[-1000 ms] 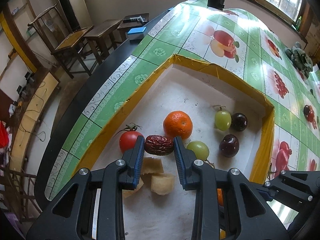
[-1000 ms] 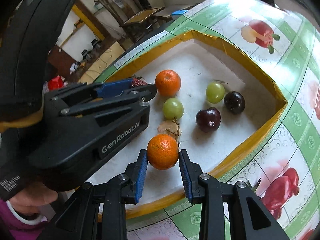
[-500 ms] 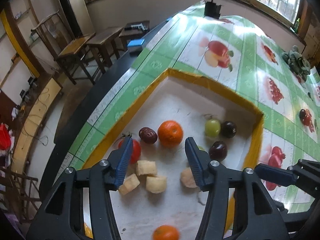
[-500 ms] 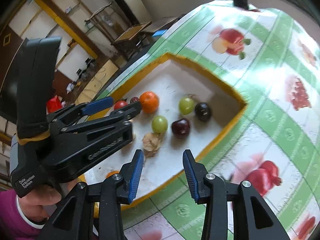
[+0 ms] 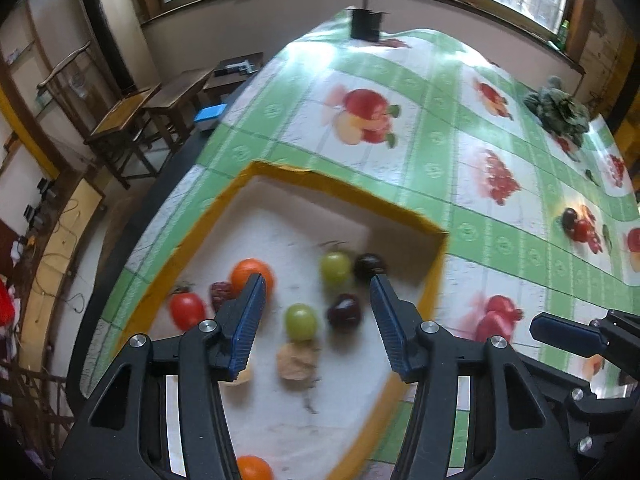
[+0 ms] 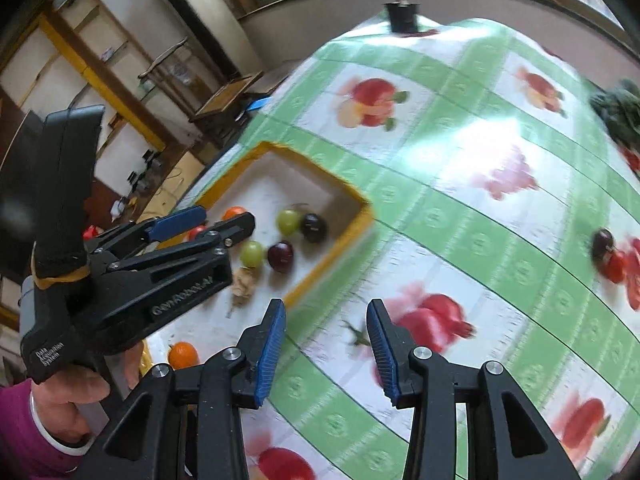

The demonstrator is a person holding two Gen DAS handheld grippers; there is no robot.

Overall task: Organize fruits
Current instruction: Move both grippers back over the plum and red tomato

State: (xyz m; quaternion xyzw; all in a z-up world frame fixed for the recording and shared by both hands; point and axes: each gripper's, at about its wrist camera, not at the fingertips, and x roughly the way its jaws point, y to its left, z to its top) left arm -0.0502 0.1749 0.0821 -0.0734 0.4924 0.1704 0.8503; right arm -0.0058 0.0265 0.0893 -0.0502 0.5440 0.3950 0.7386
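A yellow-rimmed white tray (image 5: 344, 188) holds an orange (image 5: 253, 276), a red date (image 5: 220, 293), a tomato (image 5: 187, 311), two green grapes (image 5: 301, 322) (image 5: 335, 267), two dark plums (image 5: 345, 312) (image 5: 370, 265), brown dried pieces (image 5: 298, 360) and a second orange (image 5: 253, 468) at the near end. My left gripper (image 5: 316, 324) is open and empty, raised above the tray. My right gripper (image 6: 326, 346) is open and empty, above the tablecloth right of the tray (image 6: 360, 204). A dark fruit (image 6: 602, 242) and a red fruit (image 6: 614, 266) lie on the cloth far right.
The table carries a green-and-white fruit-print cloth (image 5: 440, 148). A dark green bundle (image 5: 558, 108) lies at the far right, a black box (image 5: 366, 24) at the far end. Wooden chairs and small tables (image 5: 132, 116) stand left of the table edge.
Both grippers let go of their fruit, opened wide and rose away from the tray. The date lies beside the orange, the second orange at the tray's near end. The right gripper swung right over the cloth.
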